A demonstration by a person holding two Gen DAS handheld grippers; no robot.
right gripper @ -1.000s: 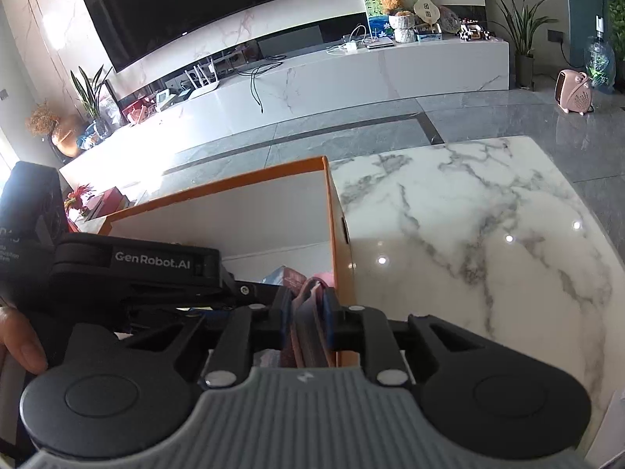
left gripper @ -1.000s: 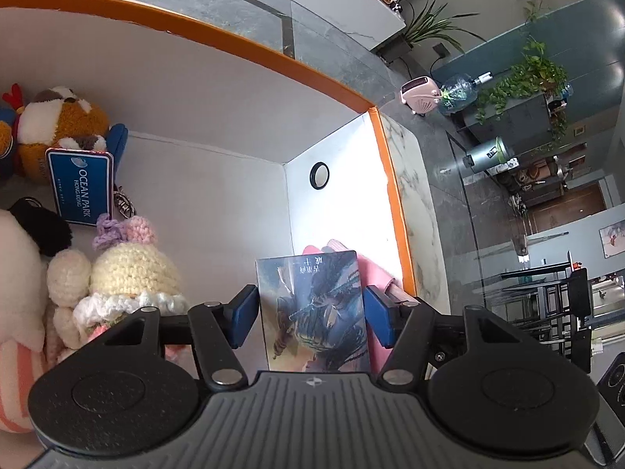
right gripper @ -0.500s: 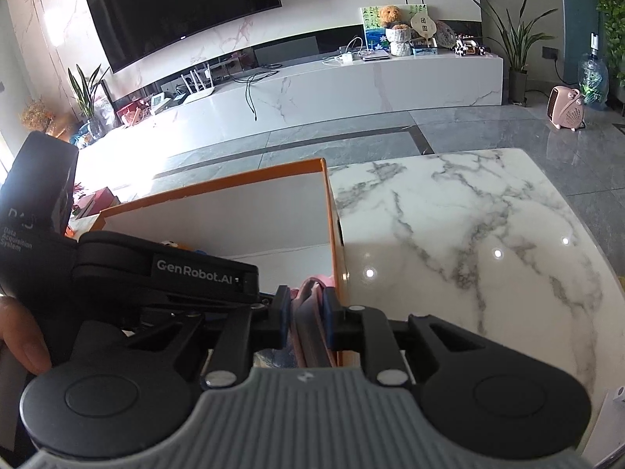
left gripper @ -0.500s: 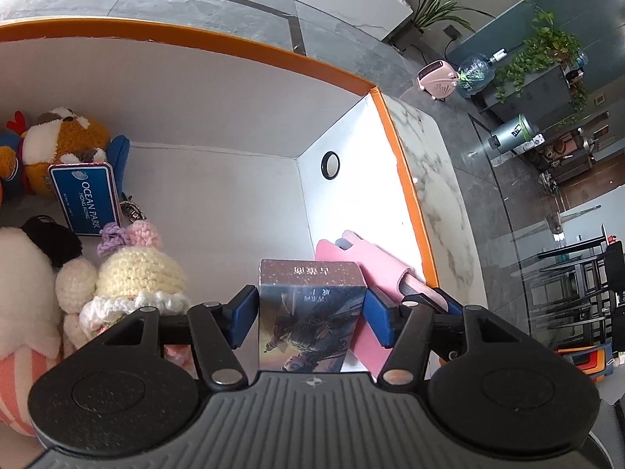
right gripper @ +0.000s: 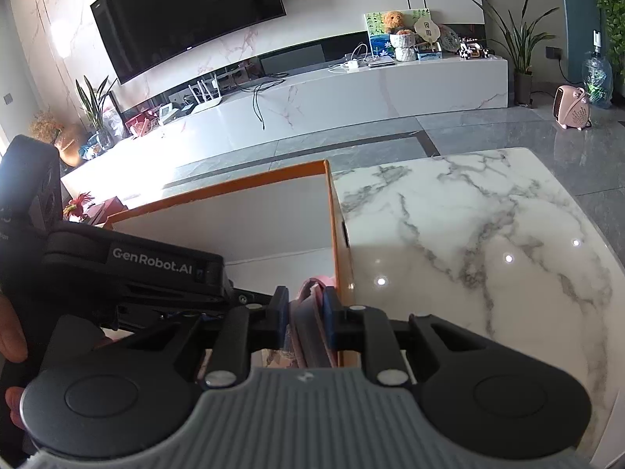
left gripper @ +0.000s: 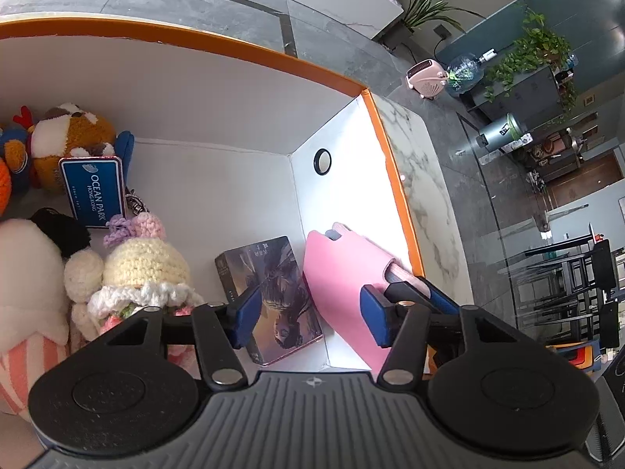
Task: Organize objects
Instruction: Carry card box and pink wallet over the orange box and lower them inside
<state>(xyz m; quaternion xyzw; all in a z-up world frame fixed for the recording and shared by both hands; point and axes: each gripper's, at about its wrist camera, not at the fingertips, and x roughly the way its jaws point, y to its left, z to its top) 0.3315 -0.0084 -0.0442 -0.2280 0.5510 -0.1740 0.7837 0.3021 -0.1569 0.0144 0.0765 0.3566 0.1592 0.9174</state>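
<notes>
white marble table (right gripper: 488,234), orange-rimmed white box (left gripper: 234,117) standing on its left part

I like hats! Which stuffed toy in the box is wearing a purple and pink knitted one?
The cream crocheted doll beside the dark book. The brown plush dog and white plush have no hat.

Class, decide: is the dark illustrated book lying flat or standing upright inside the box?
Lying flat: the book shows its full cover upward on the box floor.
</notes>
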